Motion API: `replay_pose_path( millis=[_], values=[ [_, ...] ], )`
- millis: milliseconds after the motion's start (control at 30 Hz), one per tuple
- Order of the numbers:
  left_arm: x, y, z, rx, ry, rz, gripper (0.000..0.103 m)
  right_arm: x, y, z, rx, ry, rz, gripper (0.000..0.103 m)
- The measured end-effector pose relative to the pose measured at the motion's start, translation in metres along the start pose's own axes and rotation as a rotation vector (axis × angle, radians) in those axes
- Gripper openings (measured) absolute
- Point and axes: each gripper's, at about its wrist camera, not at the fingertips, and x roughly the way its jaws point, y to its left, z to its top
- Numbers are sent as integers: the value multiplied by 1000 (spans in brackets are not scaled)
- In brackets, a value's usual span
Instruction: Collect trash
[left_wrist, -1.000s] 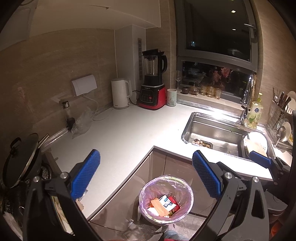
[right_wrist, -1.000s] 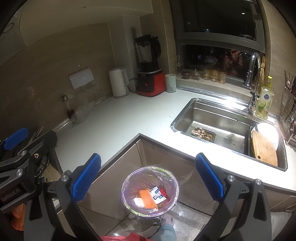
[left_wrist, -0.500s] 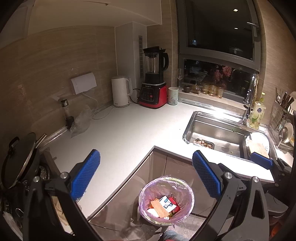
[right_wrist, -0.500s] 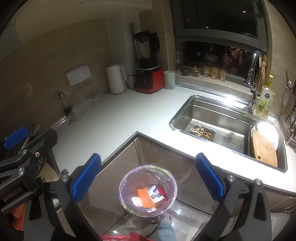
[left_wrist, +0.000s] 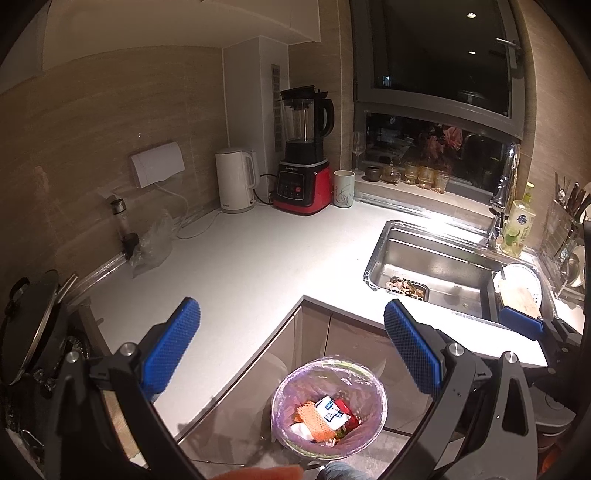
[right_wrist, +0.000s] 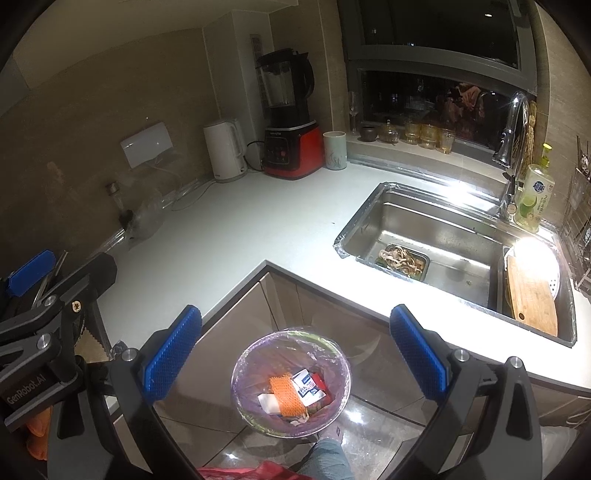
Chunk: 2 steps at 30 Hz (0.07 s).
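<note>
You lift both spread, empty grippers, left (left_wrist: 291, 354) and right (right_wrist: 295, 352), slightly higher above the lined bin (right_wrist: 290, 382), its wrappers (right_wrist: 295, 393) already dropped, the counter (left_wrist: 258, 258) showing no litter.

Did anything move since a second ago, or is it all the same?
Only the view drifted a little. Both grippers, left and right, stay open and empty above the trash bin. The trash inside, the sink and the blender stayed put.
</note>
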Motion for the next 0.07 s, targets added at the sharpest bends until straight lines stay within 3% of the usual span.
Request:
replay_pose_path(
  millis=[67],
  values=[
    [6,-1,2,0,7,-4,95,5,-1,3,-1,7,0,101]
  ],
)
